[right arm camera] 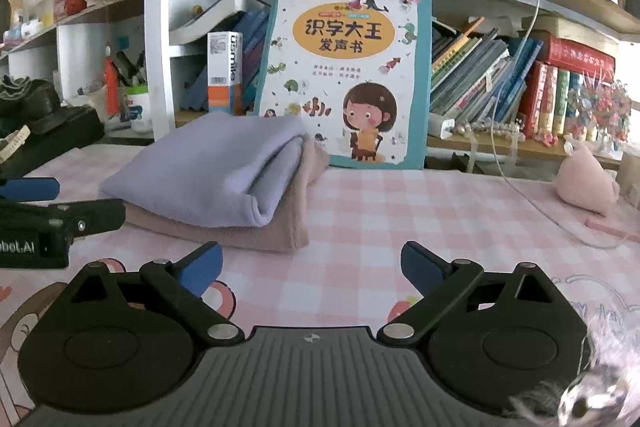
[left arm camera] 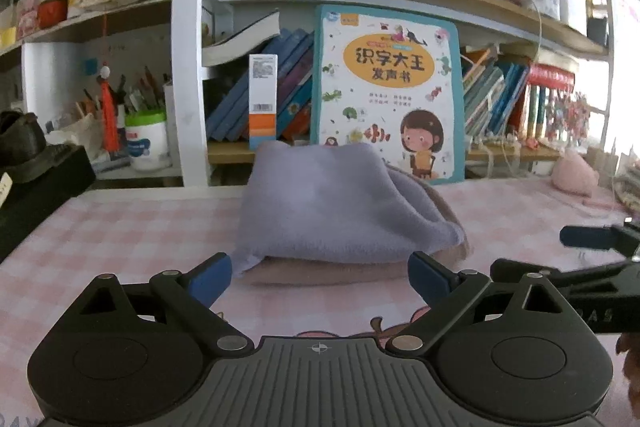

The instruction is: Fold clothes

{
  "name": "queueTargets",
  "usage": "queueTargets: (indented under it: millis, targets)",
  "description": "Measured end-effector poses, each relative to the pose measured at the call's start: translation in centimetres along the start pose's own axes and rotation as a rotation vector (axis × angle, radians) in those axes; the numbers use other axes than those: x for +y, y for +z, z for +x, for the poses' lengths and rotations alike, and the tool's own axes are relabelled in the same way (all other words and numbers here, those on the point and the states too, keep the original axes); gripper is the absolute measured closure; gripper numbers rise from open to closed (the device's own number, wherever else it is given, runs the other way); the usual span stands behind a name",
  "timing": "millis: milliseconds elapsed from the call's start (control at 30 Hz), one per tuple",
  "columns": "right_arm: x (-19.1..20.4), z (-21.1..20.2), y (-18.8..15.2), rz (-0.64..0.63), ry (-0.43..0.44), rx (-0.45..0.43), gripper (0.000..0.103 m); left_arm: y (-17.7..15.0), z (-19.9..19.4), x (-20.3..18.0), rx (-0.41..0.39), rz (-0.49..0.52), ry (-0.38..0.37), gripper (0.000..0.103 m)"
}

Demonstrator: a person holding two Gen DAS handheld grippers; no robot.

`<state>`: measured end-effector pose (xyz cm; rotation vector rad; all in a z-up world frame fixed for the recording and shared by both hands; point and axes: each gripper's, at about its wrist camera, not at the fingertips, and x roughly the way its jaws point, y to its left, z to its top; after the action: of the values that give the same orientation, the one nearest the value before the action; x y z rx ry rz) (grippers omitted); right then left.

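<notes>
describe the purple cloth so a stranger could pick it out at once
Find the big children's book standing against the shelves. Just in front, on the pink checked table, lies a two-cloth stack. The purple cloth is the folded top one, on the beige cloth.

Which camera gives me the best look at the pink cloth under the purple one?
The right wrist view: the pink cloth shows its folded front edge and right side under the purple cloth. In the left wrist view only a thin strip peeks out beneath the purple.

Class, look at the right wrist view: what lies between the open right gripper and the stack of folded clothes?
Nothing. In the right wrist view only bare pink checked tablecloth separates the right gripper from the folded clothes.
</notes>
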<state>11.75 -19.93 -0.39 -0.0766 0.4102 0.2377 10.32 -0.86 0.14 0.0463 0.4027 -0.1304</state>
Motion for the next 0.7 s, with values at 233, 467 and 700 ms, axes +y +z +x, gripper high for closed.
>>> queueTargets:
  millis: [233,467,700]
  targets:
    - [0.46,-0.15,-0.30,-0.018,-0.007,0.007,0.002,-0.65,-0.40,-0.46,-0.004,0.041,0.000,0.006]
    - [0.78,-0.01,-0.42,-0.030,-0.018,0.022,0.001,-0.97,-0.22,-0.08,0.013,0.010,0.003,0.005]
    - [0.02,0.19,-0.47,0.021,-0.037,0.038,0.001,-0.98,0.26,0.17,0.041,-0.003,0.008,0.002]
